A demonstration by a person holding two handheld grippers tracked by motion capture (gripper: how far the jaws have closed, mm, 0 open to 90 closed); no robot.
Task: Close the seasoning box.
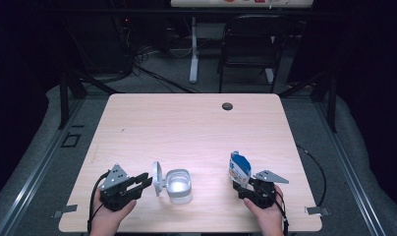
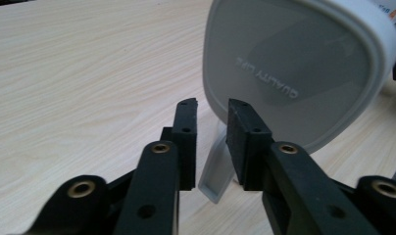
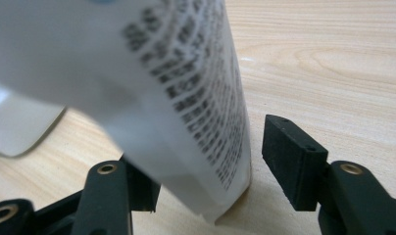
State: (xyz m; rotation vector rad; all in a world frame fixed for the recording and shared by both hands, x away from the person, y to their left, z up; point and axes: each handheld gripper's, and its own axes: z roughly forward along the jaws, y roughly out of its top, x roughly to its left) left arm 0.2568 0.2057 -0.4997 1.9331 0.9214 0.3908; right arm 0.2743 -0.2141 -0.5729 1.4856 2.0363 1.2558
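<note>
The table (image 1: pixel 196 128) is a pale wood board with fine grain, matte and flat, and both things stand near its front edge, close to the person.

The box (image 1: pixel 178 186) is a white plastic container, square with rounded corners, and it stands open between the two grippers, nearer to the left one. Its lid (image 1: pixel 157 178) is hinged and stands almost upright on the box's left side, so the flat face of the lid looks toward the left gripper (image 1: pixel 146 182). In the left gripper view the lid (image 2: pixel 294 73) is smooth grey-white plastic with raised letters, and its lower edge lies just in front of the jaws and a little to the right. The left gripper (image 2: pixel 213 110) has its jaws at a narrow gap and they hold nothing. I think the next move turns on this: the lid is straight ahead, thin edge toward the jaws.

The pouch (image 1: pixel 239 169) is a soft white and blue packet that stands upright, long axis vertical, just at the right gripper (image 1: pixel 244 189). In the right gripper view the pouch (image 3: pixel 196 98) has small black print, and it sits between the wide jaws of the right gripper (image 3: pixel 210 161); I cannot tell if they press it.
</note>
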